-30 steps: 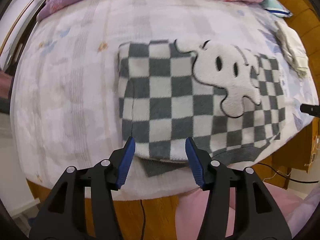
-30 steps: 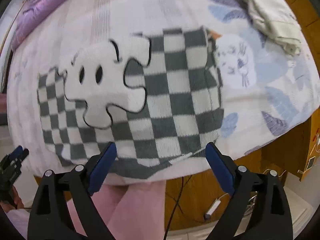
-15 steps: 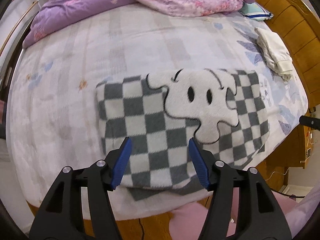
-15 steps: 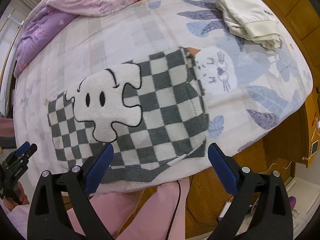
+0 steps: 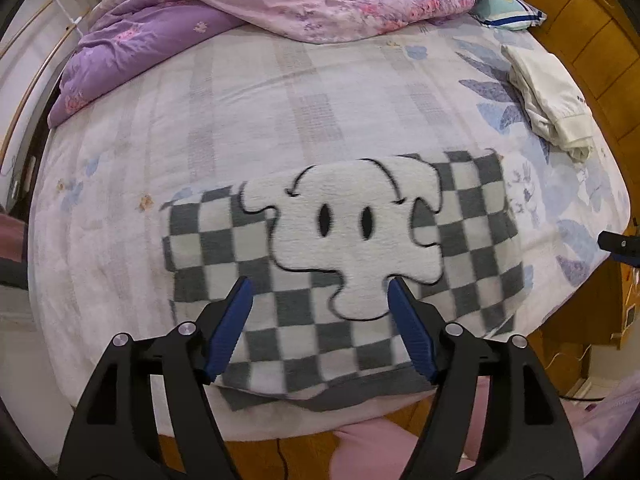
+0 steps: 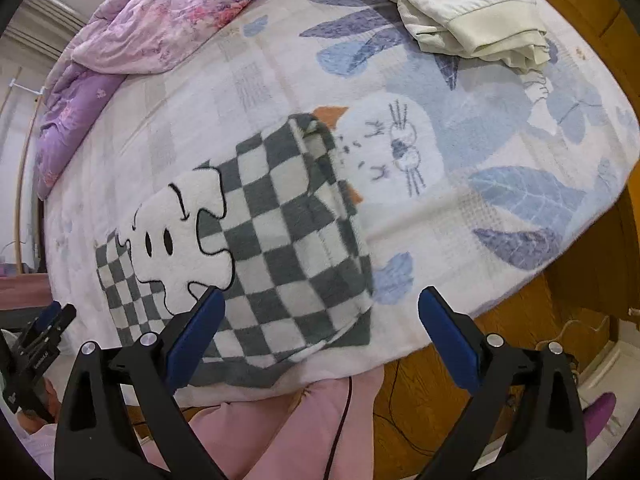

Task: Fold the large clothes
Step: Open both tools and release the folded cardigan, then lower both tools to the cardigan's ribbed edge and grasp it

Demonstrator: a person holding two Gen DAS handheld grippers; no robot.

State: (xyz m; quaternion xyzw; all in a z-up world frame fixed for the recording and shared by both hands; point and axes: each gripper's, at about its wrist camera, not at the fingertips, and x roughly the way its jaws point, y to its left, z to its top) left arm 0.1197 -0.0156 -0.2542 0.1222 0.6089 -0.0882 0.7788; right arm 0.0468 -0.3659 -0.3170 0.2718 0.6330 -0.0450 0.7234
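Observation:
A folded grey-and-white checked sweater with a fluffy white cartoon patch lies flat near the front edge of the bed. My left gripper hovers above its front half. Its jaws are opening, and the pads hold nothing. The right wrist view shows the sweater to the left. My right gripper stands wide open over the sweater's right front corner and the bed's edge, gripping nothing. Each view catches the other gripper at its edge: the left one, the right one.
A purple and pink quilt is heaped at the back of the bed. A folded cream garment lies at the back right, near a teal pillow and the wooden headboard. The person's pink trouser legs and a cable are below the bed's edge.
Both grippers have drawn back from the sweater's front hem, so more of the bed shows. The left has shifted right over the patch and its jaws have widened. The right has shifted right.

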